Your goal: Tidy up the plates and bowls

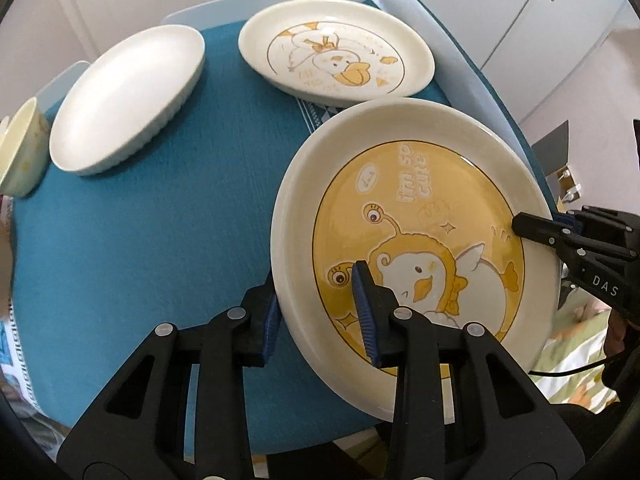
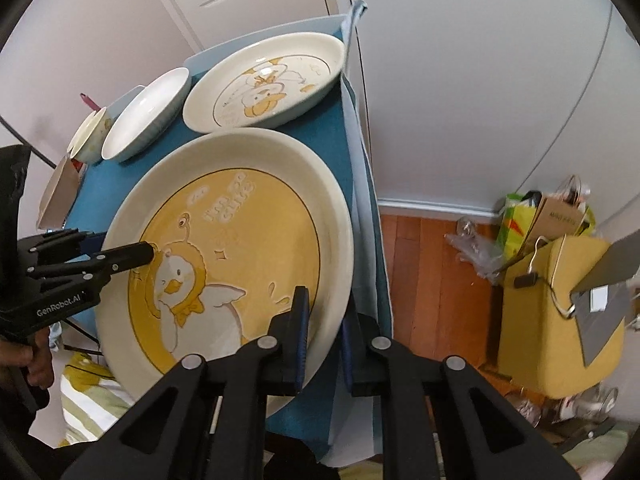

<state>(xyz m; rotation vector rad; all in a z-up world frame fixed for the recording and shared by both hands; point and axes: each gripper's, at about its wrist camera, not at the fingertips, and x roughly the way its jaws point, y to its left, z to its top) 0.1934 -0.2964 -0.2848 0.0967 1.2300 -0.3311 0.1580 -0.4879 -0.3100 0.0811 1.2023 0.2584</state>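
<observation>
Both grippers, left [image 1: 316,300] & right [image 2: 326,320], clamped on yellow plate [image 1: 420,216] rim, open cloth [image 1: 160,220] left

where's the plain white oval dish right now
The plain white oval dish sits on the blue tablecloth, upper left in the left wrist view, between the pale yellow bowl and the duck-print plate.
</observation>
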